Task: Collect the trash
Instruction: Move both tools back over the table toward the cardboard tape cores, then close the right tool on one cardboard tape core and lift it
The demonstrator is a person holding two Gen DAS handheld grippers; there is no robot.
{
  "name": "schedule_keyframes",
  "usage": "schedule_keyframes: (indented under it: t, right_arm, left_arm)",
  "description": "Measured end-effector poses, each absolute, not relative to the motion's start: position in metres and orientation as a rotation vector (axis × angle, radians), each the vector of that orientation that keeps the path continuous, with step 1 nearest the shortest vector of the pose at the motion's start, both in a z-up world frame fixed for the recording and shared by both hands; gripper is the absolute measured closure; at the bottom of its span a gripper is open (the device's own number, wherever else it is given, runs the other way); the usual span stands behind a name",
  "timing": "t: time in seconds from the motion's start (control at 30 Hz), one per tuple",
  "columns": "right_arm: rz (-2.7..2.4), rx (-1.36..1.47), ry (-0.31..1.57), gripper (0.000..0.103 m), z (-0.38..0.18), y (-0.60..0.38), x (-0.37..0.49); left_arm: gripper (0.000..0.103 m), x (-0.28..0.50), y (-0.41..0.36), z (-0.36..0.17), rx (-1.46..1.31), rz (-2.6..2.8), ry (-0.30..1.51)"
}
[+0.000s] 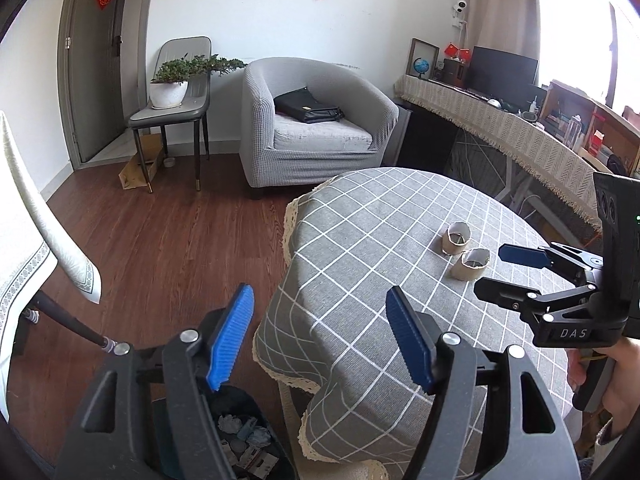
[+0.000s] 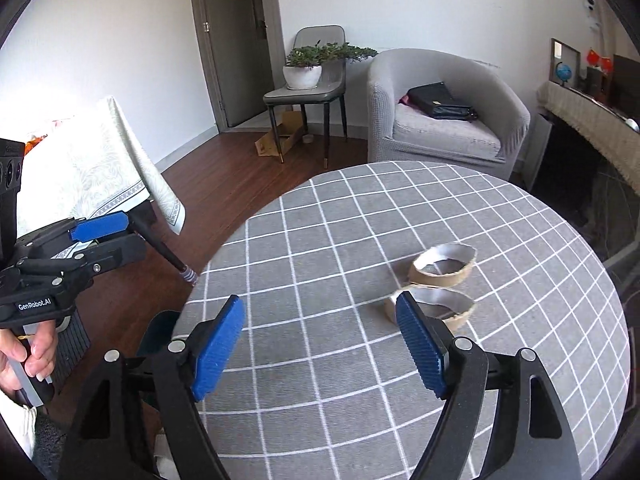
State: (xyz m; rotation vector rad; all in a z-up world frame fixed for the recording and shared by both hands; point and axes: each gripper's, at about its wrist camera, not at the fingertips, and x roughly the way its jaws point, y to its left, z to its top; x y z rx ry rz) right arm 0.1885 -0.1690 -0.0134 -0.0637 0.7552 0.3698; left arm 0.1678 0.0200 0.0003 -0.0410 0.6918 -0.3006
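The fingers (image 2: 420, 344) of the right gripper (image 2: 320, 344) stand wide apart and hold nothing; they hang over the checked surface (image 2: 320, 240), and the nearer cardboard ring (image 2: 436, 306) lies just ahead of them and to their right, partly hidden behind the right-hand pad; the farther cardboard ring (image 2: 444, 266) sits just beyond it, the two almost touching. Both rings stand on end with their openings upward (torn rims, so no long axis to speak of, only a round wall to pinch across); that makes two pieces of trash on the cloth. The left gripper (image 1: 320, 344) is likewise spread wide and empty, poised over the edge of the surface with the trash bin (image 1: 248, 440) below it, crumpled paper inside; from there the rings lie well ahead and to the right. The right gripper is judged the nearer, needing a small shift rightward to straddle the near ring.
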Motion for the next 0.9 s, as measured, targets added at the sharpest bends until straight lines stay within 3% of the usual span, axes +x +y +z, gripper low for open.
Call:
schedule_keyframes:
  t: [0.43,0.77,0.83,0.9]
  right_arm:
    - [0.27,-0.035,0.855,0.02,-0.039,-0.208,0.225]
    - [0.24,-0.026,0.907,0.02,-0.055,-0.207,0.245]
    - [0.233,-0.025,0.903,0.023,-0.054,-0.21,0.246]
    - [0.246,-0.017,0.896,0.037,-0.053,-0.213,0.246]
  left_arm:
    - [0.031,0.207,-0.016,-0.01,-0.03,-0.338,0.715]
    - [0.024,0.224,-0.042,-0.011,-0.004,-0.37,0.719]
    - [0.023,0.228,-0.048,-0.013,0.001,-0.377,0.724]
    - [0.022,0.231,-0.054,-0.014,0.012,-0.381,0.726]
